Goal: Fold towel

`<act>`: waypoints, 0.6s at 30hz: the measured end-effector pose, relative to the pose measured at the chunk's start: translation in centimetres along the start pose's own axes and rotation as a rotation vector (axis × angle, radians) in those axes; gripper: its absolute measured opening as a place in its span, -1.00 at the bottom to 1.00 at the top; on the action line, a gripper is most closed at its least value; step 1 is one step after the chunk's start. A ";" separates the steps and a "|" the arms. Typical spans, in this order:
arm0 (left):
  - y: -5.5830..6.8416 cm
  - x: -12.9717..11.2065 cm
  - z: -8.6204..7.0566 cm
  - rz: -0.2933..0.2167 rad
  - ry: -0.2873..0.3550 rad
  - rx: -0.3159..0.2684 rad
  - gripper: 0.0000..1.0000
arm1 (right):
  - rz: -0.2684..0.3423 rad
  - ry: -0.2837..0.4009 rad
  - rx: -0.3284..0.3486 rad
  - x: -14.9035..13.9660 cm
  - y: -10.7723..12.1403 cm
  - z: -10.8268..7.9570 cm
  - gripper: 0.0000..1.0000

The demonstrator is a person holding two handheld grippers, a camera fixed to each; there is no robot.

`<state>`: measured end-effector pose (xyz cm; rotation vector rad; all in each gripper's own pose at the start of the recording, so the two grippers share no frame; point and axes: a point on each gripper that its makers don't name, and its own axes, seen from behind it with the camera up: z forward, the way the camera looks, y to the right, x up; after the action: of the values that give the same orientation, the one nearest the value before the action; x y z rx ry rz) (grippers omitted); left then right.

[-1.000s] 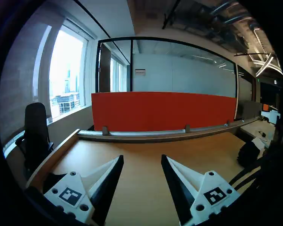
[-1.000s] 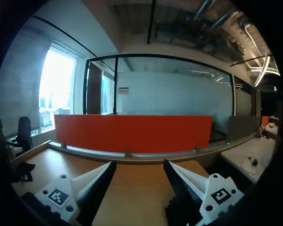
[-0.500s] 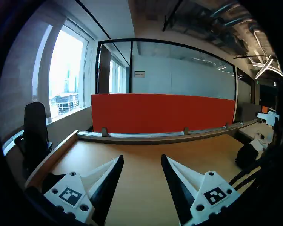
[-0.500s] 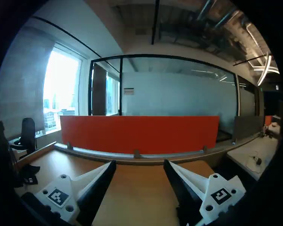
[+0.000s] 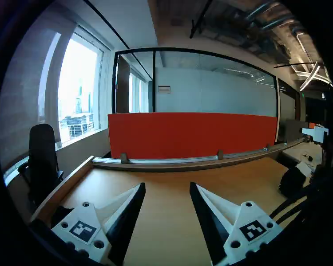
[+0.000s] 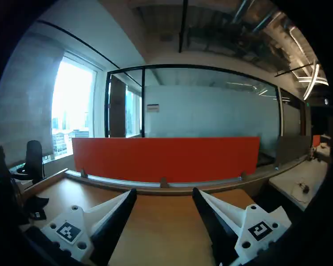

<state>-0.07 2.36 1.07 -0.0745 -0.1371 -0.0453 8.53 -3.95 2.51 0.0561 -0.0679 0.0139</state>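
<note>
My left gripper (image 5: 166,185) is open over a bare wooden desk (image 5: 166,177), with nothing between its white fingers (image 5: 122,208). My right gripper (image 6: 164,191) is also open over the same desk (image 6: 162,230), its jaws wide apart and holding nothing. In the left gripper view a dark rounded object (image 5: 293,181) lies at the desk's right edge; I cannot tell what it is.
An orange divider panel (image 5: 191,133) stands along the desk's far edge, with a glass wall behind it. A black office chair (image 5: 42,164) stands by the window at left. A small dark item (image 6: 35,206) lies on the desk's left side. A second desk (image 6: 299,186) stands to the right.
The right gripper has risen and turned a little; a dark ridged cloth seen low at its right finger a second ago has left the view. The left gripper has barely moved.
</note>
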 end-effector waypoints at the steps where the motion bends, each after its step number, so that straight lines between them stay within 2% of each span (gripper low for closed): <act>1: 0.0 0.0 0.1 0.001 0.003 0.000 0.46 | 0.003 0.000 -0.002 0.1 0.0 0.1 0.94; 5: 0.0 0.1 0.3 0.001 0.023 0.001 0.45 | 0.015 0.002 -0.010 0.5 -0.2 0.2 0.95; 11: -0.2 -0.2 0.6 -0.011 0.056 0.004 0.45 | 0.001 -0.003 -0.014 0.5 -0.7 0.2 0.94; 18: -0.1 -2.2 0.8 -0.034 0.057 -0.014 0.45 | -0.018 -0.013 -0.009 0.2 -1.8 0.5 0.94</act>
<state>-2.41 2.39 1.60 -0.0844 -0.0809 -0.0826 8.75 -5.77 2.88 0.0483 -0.0804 -0.0052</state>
